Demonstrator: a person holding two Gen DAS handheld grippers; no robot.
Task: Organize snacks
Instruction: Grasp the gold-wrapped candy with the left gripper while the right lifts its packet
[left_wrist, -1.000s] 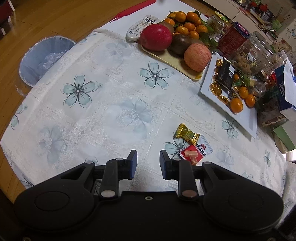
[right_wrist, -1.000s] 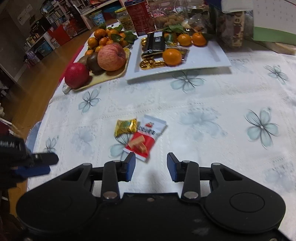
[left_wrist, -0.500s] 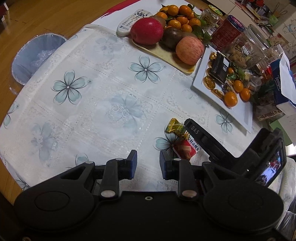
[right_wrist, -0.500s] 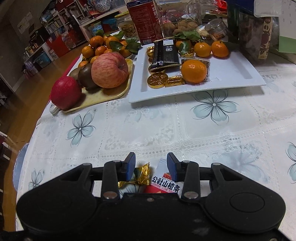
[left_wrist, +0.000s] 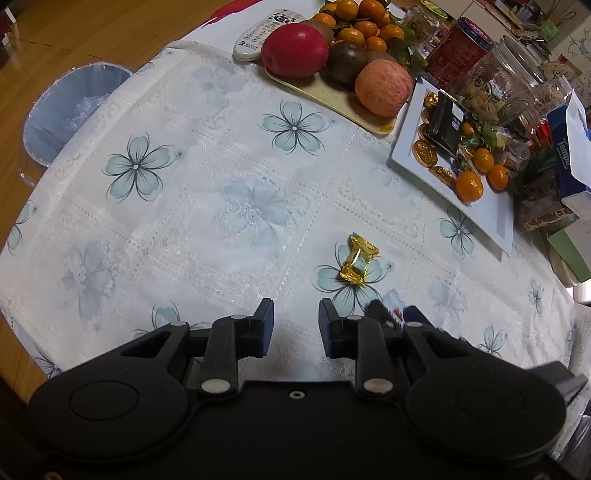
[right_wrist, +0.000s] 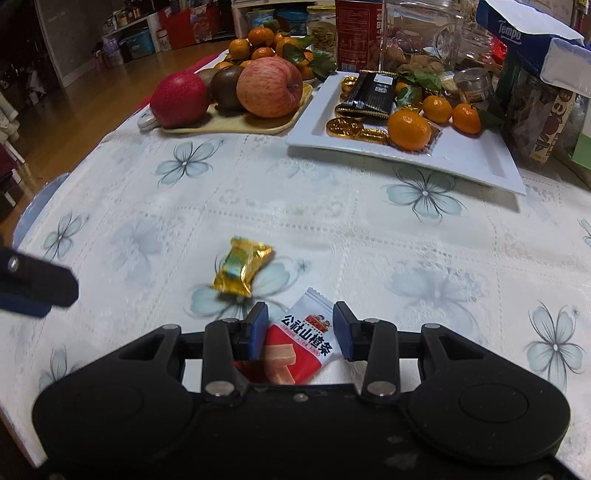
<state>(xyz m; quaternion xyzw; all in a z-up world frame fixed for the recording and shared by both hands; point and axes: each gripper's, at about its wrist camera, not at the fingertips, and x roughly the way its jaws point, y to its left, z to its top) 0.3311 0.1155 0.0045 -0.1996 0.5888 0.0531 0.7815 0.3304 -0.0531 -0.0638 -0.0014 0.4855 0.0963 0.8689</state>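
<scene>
My right gripper (right_wrist: 300, 334) unclenched, straddling hawthorn-strip packet (right_wrist: 301, 349): light, crinkly, slippery film. Recommend pinch across middle, w/ firm contents.

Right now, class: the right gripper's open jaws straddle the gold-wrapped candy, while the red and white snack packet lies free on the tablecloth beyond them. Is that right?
No, the two snacks are swapped. In the right wrist view, the right gripper has its open jaws around the red and white snack packet, and the gold-wrapped candy lies free on the tablecloth beyond them.
</scene>
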